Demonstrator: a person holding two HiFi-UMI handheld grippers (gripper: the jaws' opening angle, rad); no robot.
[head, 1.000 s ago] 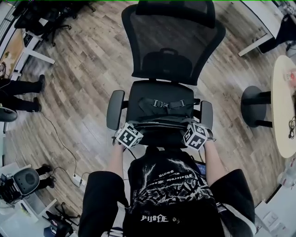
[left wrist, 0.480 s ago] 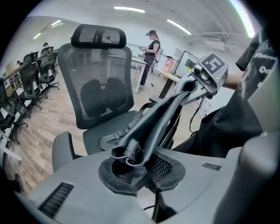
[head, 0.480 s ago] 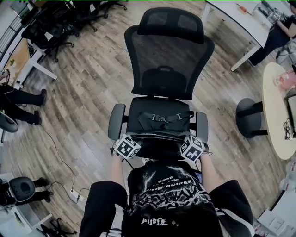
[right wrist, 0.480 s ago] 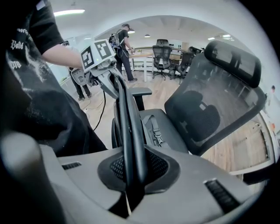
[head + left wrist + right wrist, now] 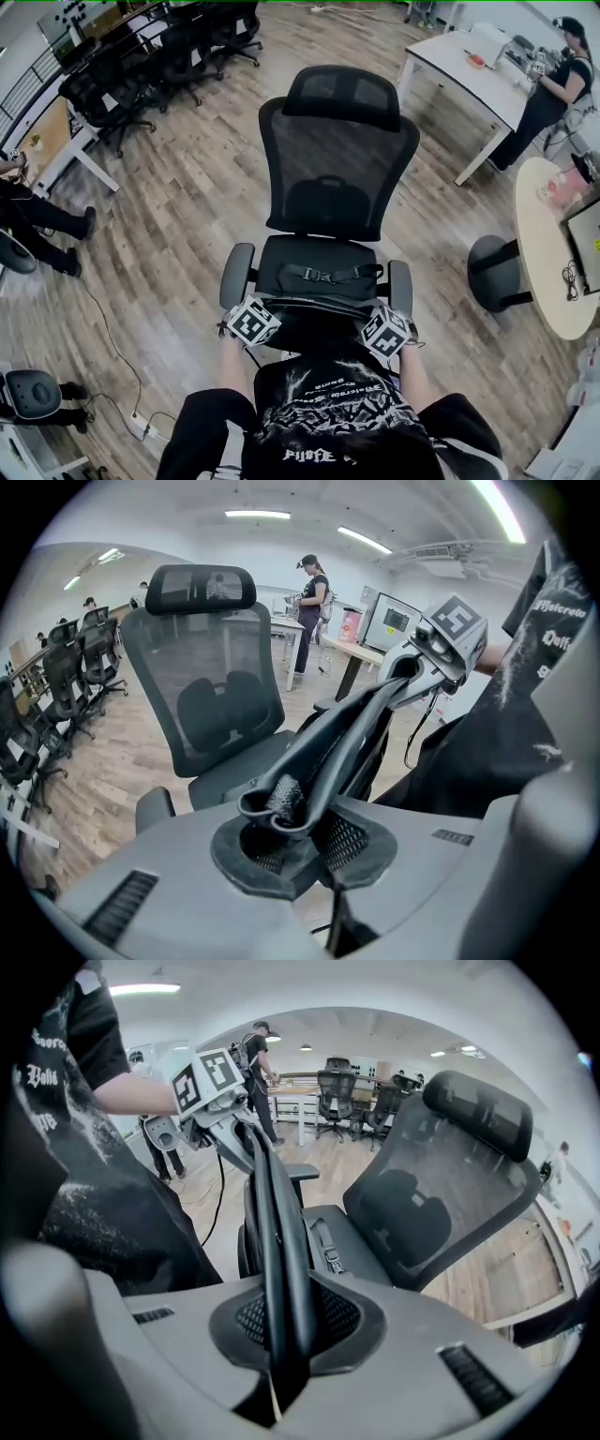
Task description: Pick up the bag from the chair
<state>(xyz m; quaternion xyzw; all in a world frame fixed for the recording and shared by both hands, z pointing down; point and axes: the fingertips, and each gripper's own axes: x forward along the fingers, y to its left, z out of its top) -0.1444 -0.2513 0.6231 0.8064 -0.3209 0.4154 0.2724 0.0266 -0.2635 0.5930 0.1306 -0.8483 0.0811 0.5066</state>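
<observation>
Closest in, the left gripper [image 5: 295, 832] has its jaws pinched tight on the top edge of the black bag [image 5: 337, 747], a fold of the rim and a mesh-textured bit bunched between the pads; the right gripper [image 5: 281, 1321] is clamped the same way on the other end of that edge, the rim running as a thin dark band straight out of its jaws; from the head view the bag [image 5: 319, 305] spans from the left gripper [image 5: 255, 319] to the right gripper [image 5: 384, 333], pulled taut between them, right in front of the person's black printed shirt [image 5: 328, 412]; the body of the bag hangs below the two grips at the front of the seat, and whether it clears the cushion I cannot tell; just beyond the grippers sits the black office chair [image 5: 333, 159], armrests flanking either gripper, a strap with a buckle [image 5: 323, 275] lying across its seat; behind that, the mesh back and headrest; wooden floor [image 5: 169, 216] all round; further out past the right gripper, a round table [image 5: 548, 272], then a white desk [image 5: 469, 66] with a person standing [image 5: 553, 89] beside it; far beyond the left gripper, a row of dark office chairs [image 5: 159, 56].
</observation>
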